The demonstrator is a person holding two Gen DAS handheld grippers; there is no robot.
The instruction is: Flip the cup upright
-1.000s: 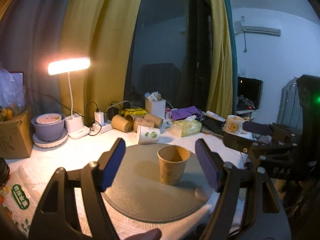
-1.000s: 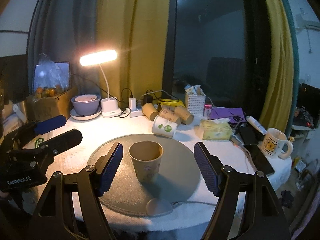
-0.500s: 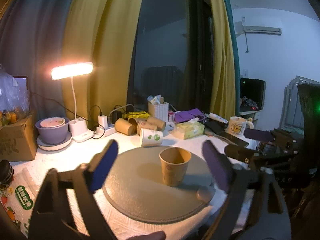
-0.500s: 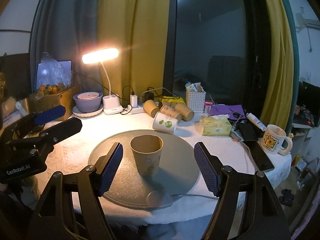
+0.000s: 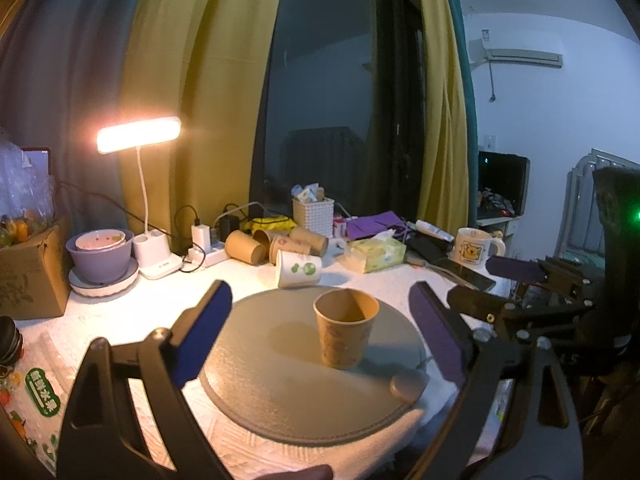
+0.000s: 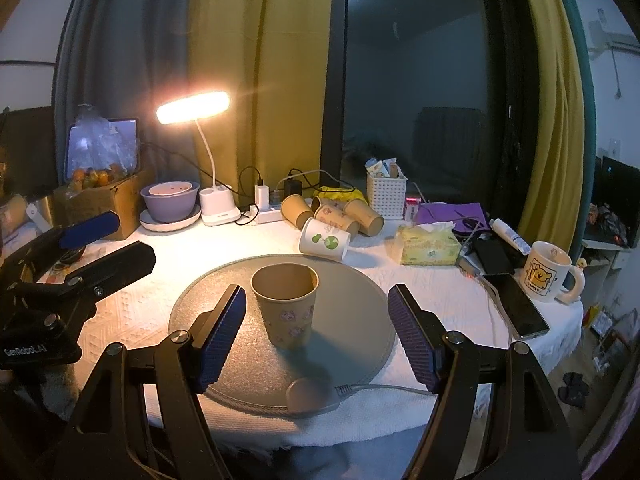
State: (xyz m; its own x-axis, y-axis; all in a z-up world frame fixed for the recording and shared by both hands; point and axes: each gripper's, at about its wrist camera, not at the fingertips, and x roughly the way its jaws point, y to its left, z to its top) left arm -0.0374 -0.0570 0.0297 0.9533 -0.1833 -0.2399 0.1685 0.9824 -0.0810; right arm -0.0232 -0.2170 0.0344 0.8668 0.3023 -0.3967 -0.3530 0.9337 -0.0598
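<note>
Paper cup (image 6: 286, 306) upright on round grey mat (image 6: 360, 312); each hand-held gripper gapes, empty.

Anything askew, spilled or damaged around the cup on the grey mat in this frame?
The brown paper cup stands upright on the grey round mat, undamaged, with no spill. The only oddity is behind it: a white paper cup and several brown paper cups lie tipped on their sides. Both grippers are open, clear of the cup.

The counter (image 6: 132, 312) has a white cloth on it. A round grey mat (image 6: 352, 320) lies near the front, and a paper cup (image 6: 286, 306) stands upright on the mat. Far back lie more cups (image 6: 324, 242), a lamp (image 6: 216, 208), a bowl (image 6: 170, 200), tissues (image 6: 430, 246) and, at the right, a mug (image 6: 546, 272).
</note>
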